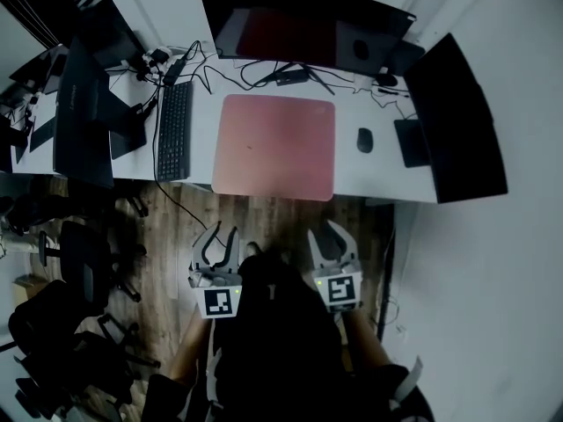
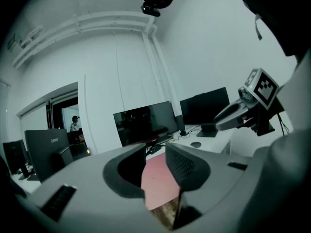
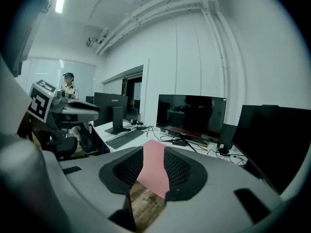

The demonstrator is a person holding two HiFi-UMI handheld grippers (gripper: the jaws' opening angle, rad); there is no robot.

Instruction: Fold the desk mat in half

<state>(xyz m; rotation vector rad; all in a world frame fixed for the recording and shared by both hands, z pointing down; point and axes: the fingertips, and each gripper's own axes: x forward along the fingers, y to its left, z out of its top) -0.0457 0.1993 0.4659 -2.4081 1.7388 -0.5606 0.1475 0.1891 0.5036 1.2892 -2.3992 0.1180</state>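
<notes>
Well short of flat pink desk mat (image 1: 274, 146), left claw (image 1: 222, 234) spread, empty, right claw (image 1: 329, 234) spread, empty.

left hand-held gripper (image 1: 220, 238): jaws apart, empty | right hand-held gripper (image 1: 329, 236): jaws apart, empty | both pointing forward

Desk mat (image 1: 274, 146): smooth matt pink sheet, exact material unclear. Desk (image 1: 374, 181) under mat: white, smooth, laminate look. Floor (image 1: 176, 227) in front of mat: wood planks w/ visible grain. Monitor (image 1: 303, 25) behind mat: glossy black screen, reflective. Keyboard (image 1: 174, 130) left of mat: matt black plastic. Mouse (image 1: 365, 139) right of mat: dark plastic, slight sheen. Left gripper (image 1: 222, 233) & right gripper (image 1: 327, 231): matt grey plastic shells; pads (image 3: 177, 169) black, rough dotted texture.
</notes>
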